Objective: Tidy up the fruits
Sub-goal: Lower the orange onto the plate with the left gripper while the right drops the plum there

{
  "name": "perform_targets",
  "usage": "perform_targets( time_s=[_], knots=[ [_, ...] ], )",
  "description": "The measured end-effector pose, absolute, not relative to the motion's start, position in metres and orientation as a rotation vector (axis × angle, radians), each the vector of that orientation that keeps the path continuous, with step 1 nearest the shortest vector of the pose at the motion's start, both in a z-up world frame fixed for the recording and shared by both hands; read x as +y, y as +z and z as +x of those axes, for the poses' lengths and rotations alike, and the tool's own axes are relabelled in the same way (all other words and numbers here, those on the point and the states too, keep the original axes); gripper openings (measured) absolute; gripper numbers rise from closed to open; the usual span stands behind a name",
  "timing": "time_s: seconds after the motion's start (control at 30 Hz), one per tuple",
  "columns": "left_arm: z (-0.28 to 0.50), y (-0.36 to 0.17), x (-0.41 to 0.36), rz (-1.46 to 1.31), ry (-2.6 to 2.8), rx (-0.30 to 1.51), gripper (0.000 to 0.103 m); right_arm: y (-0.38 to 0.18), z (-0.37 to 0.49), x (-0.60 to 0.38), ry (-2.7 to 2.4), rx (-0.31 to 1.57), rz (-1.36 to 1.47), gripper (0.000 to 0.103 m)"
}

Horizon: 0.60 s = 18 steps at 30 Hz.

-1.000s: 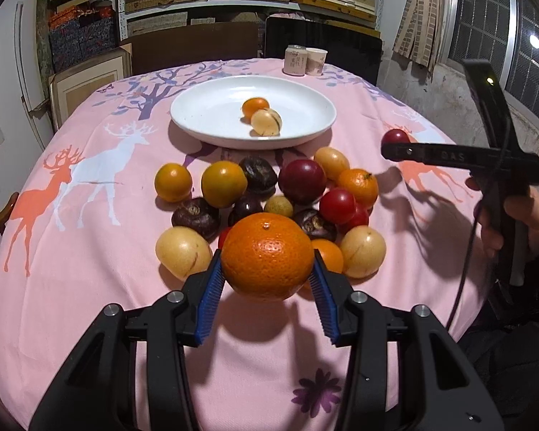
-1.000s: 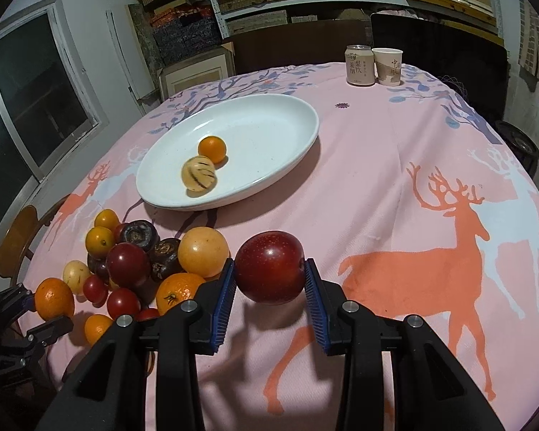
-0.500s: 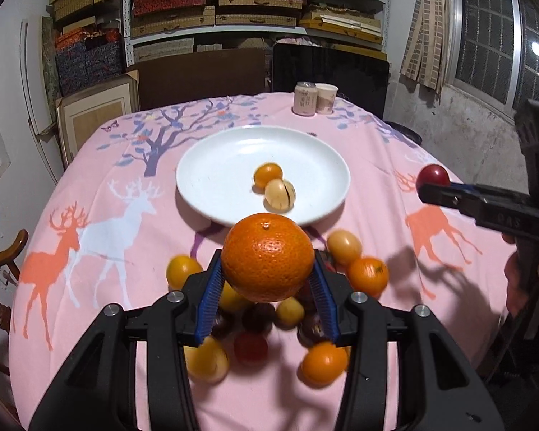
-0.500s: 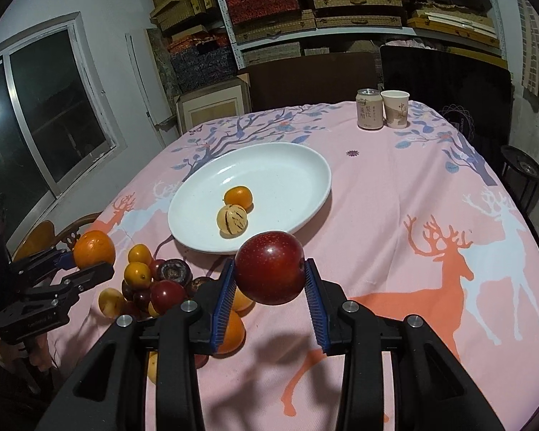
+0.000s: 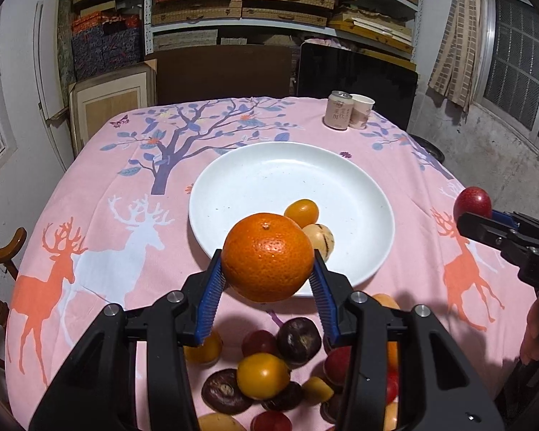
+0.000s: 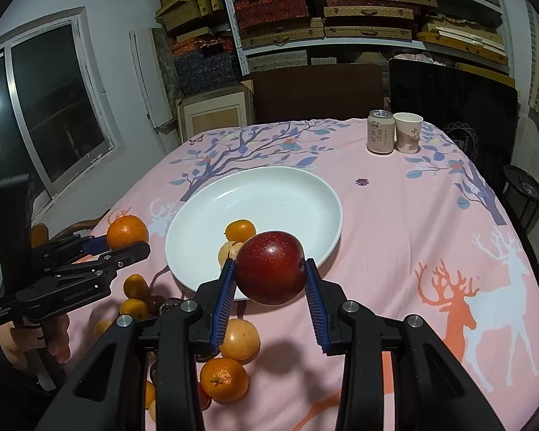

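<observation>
My left gripper (image 5: 267, 269) is shut on a large orange (image 5: 267, 256) and holds it in the air at the near rim of the white plate (image 5: 255, 183). My right gripper (image 6: 269, 276) is shut on a dark red plum (image 6: 270, 267), also raised at the plate's near edge (image 6: 269, 194). The plate holds a small orange (image 5: 301, 212) and a pale striped fruit (image 5: 319, 235). A pile of mixed fruits (image 5: 269, 370) lies on the pink cloth below both grippers. Each gripper shows in the other's view, the right (image 5: 474, 212) and the left (image 6: 125, 240).
A drink can (image 6: 380, 131) and a paper cup (image 6: 408, 132) stand at the table's far side. The pink deer-print tablecloth (image 6: 431, 233) covers the round table. A wooden chair (image 5: 0, 262) stands at the left edge. Shelves and boxes fill the back wall.
Both grippers have risen from the fruit pile and moved forward toward the plate, each carrying its fruit. The pile now lies beneath the fingers.
</observation>
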State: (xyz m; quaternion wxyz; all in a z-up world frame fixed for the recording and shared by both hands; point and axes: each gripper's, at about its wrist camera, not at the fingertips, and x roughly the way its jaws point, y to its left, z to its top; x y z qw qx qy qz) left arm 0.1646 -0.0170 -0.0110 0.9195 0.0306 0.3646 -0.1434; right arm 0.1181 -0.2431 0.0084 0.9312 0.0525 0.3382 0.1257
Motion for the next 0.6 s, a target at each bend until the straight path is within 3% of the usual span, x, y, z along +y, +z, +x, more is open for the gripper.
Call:
perform_targets(
  time_s=[0.6],
  knots=[
    [0.211, -0.037, -0.023, 0.077, -0.274, 0.809, 0.046, -0.016, 0.162, -0.231, 0.256, 0.755, 0.098, 0.038]
  ],
)
